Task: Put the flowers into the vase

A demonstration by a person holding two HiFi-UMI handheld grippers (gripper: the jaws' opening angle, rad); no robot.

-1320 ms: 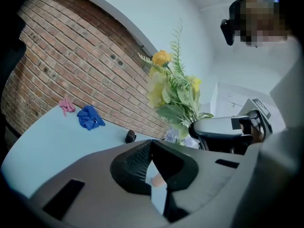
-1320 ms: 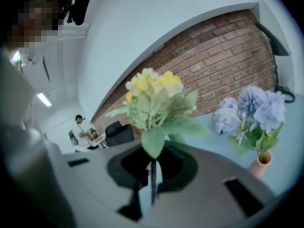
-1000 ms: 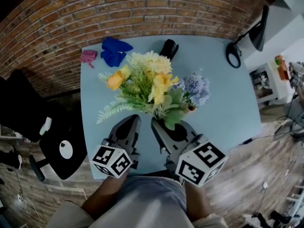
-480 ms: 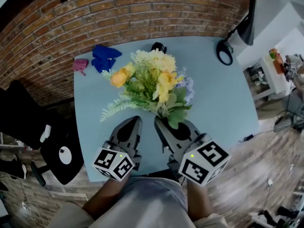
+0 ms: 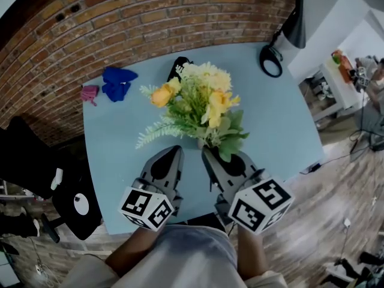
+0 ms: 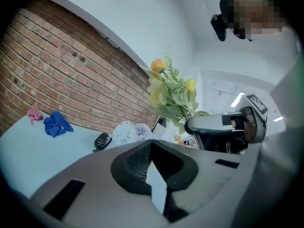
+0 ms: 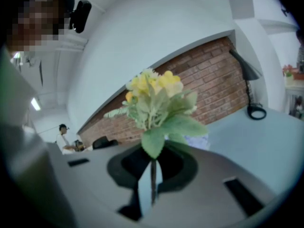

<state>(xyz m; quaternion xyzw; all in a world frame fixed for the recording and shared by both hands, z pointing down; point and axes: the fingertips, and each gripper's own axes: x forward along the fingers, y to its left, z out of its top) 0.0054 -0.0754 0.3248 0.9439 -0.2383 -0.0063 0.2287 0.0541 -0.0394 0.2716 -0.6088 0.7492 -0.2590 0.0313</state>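
Note:
A bouquet of yellow and cream flowers point(image 5: 201, 104) with green leaves stands up from my right gripper point(image 5: 207, 152), which is shut on its thin stem point(image 7: 153, 178) above the pale blue table point(image 5: 114, 155). In the right gripper view the blooms point(image 7: 154, 91) rise straight out of the jaws. My left gripper point(image 5: 174, 151) sits just left of it, shut and empty, as the left gripper view point(image 6: 153, 146) also shows. Pale lavender flowers point(image 6: 127, 132) lie on the table beyond; the bouquet hides them in the head view. No vase can be made out.
A blue cloth point(image 5: 117, 83) and a small pink thing point(image 5: 90, 93) lie at the table's far left. A black object point(image 5: 179, 65) sits at the far edge and a black lamp point(image 5: 282, 41) at the far right. A brick wall point(image 5: 150, 17) runs behind.
Both grippers have moved to the right over the table with the bouquet. It now covers the lavender flowers, which showed to its right a second ago.

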